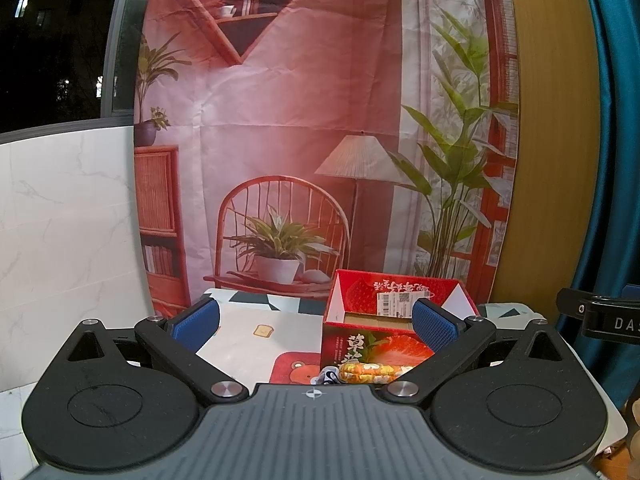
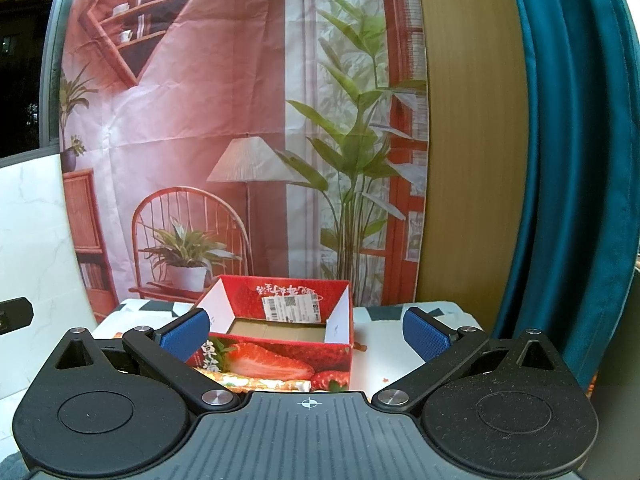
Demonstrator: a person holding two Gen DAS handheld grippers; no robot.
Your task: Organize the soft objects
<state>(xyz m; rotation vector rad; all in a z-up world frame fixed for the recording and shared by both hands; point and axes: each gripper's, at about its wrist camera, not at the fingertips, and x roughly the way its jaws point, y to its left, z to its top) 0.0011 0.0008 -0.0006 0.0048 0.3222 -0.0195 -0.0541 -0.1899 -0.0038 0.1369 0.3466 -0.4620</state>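
A red strawberry-print cardboard box stands open on the table, its brown inside bare; the right wrist view shows the box too. In front of it lies a soft orange and yellow patterned object, also the same object, partly hidden by the gripper bodies. A small blue and white soft item lies to its left. My left gripper hovers open above the table, short of the box. My right gripper is open as well, with the box seen between its blue pads.
The table wears a patterned cloth with a red bear print. A printed backdrop hangs behind. A white marble panel stands at left, a teal curtain at right. The other gripper's black part shows at the right edge.
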